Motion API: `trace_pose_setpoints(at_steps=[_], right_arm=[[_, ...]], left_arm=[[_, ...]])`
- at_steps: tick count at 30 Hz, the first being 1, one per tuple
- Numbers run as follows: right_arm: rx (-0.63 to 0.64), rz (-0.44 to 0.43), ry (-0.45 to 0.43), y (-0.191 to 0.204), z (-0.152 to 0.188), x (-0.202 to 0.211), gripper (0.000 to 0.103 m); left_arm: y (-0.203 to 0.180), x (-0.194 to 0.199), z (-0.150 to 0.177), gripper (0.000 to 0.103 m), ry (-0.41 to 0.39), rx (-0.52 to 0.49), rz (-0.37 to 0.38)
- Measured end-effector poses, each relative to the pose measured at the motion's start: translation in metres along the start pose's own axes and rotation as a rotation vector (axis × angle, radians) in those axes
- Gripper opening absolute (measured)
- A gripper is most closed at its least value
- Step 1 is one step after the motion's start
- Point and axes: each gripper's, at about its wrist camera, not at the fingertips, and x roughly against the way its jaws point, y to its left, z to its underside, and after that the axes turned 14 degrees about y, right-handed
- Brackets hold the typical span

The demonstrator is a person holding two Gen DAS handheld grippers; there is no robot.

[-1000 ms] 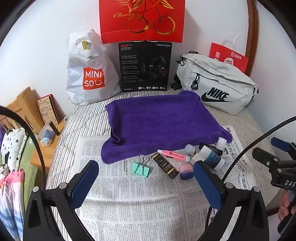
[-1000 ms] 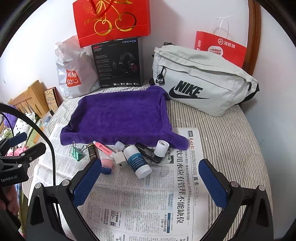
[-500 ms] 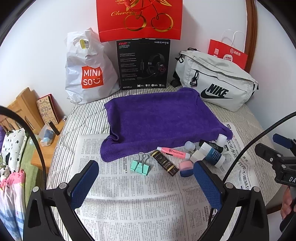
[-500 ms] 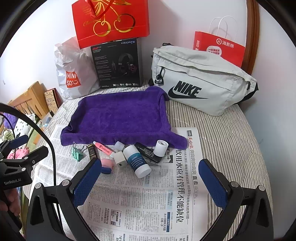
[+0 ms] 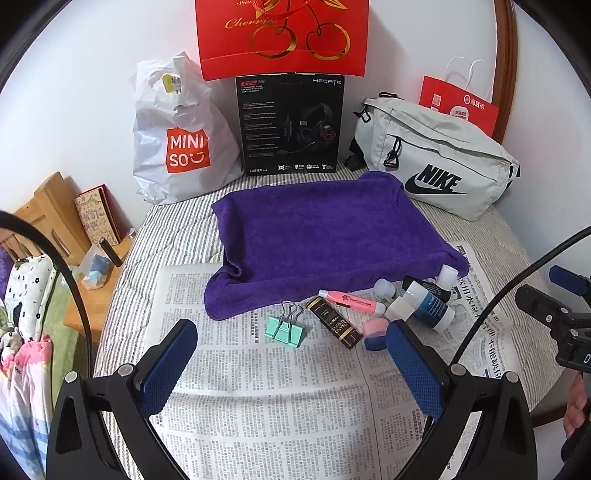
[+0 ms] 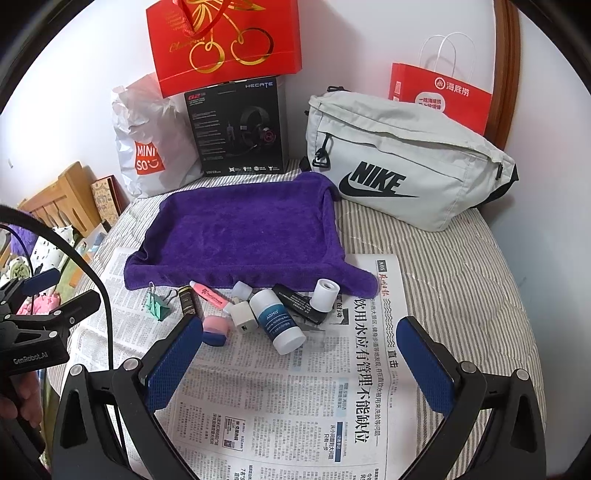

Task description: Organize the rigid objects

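Note:
Several small items lie in a row on the newspaper [image 5: 280, 398] in front of a purple towel [image 5: 317, 236]: a mint binder clip [image 5: 284, 330], a dark box [image 5: 334, 325], a pink tube [image 5: 351, 299], a pink-and-blue eraser-like block [image 6: 215, 328], a white cube [image 6: 243, 316], a white-and-blue bottle [image 6: 277, 321], a black tube [image 6: 299, 301] and a small white cylinder [image 6: 324, 293]. My left gripper [image 5: 288, 360] hovers open just short of the clip. My right gripper [image 6: 299, 356] hovers open just short of the bottle. Neither holds anything.
Along the wall stand a white Miniso bag [image 5: 177, 136], a black headset box [image 5: 291, 125], a red cherry gift bag [image 5: 282, 35], a grey Nike pouch [image 6: 402, 162] and a red paper bag [image 6: 443, 96]. A wooden bedside stand [image 5: 55, 221] sits left.
Both grippers have drifted slightly; the scene sits a little lower and farther in the left view. The objects lie where they were and both stay open.

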Motion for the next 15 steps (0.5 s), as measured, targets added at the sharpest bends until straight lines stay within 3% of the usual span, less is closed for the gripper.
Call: trace_pose_setpoints(at_steps=[15], right_arm=[[-0.001,0.000,-0.003,0.0005,0.0001,0.0024,0.103]], left_arm=[[-0.0024,0.0002,-0.0016,0.103,-0.007,-0.015,-0.017]])
